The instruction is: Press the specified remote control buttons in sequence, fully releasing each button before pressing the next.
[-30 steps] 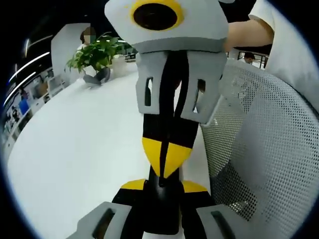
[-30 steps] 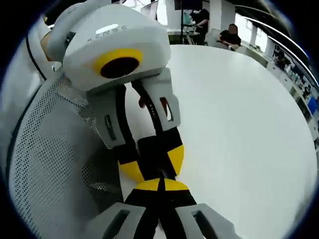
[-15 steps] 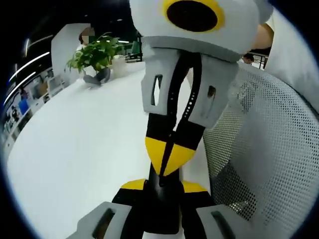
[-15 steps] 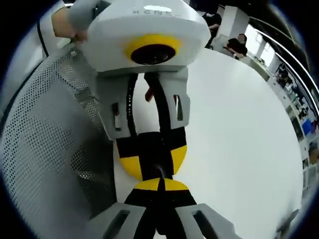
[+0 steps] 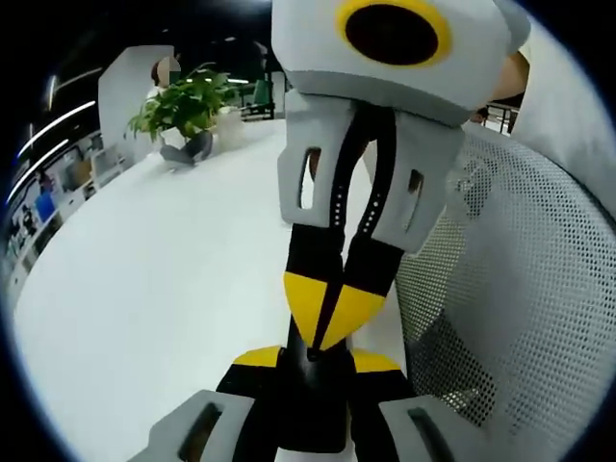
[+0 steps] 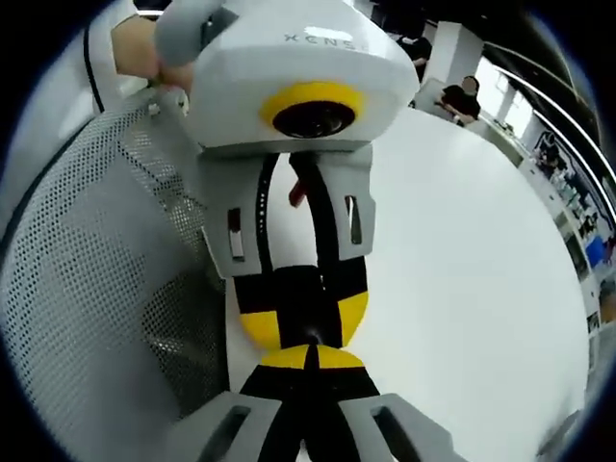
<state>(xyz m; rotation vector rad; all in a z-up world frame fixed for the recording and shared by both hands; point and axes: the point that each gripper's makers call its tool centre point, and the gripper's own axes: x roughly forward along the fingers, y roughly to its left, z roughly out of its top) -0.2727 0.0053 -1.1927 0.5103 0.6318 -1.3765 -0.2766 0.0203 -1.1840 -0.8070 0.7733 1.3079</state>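
Observation:
My left gripper point(image 5: 313, 358) rises from the bottom of the left gripper view with its black and yellow jaws shut together and nothing between them. My right gripper point(image 5: 327, 322) comes down from the top, also shut, and its yellow tips meet the left tips nose to nose. The right gripper view repeats this: the right gripper point(image 6: 308, 358) is shut at the bottom and the left gripper point(image 6: 303, 327) hangs above it, tip to tip. Both hover over the near edge of a white table point(image 5: 144, 279). A hand point(image 6: 135, 43) holds the left gripper.
A grey mesh chair back point(image 5: 510, 289) stands close beside the grippers, also as the mesh chair back point(image 6: 87, 289). A green plant point(image 5: 188, 101) sits at the table's far end. The white table point(image 6: 462, 269) stretches away, with a seated person point(image 6: 460, 96) beyond it.
In each view the opposite gripper has swung closer and more upright, its body rising toward the top. The tips have stayed together and both grippers remain shut.

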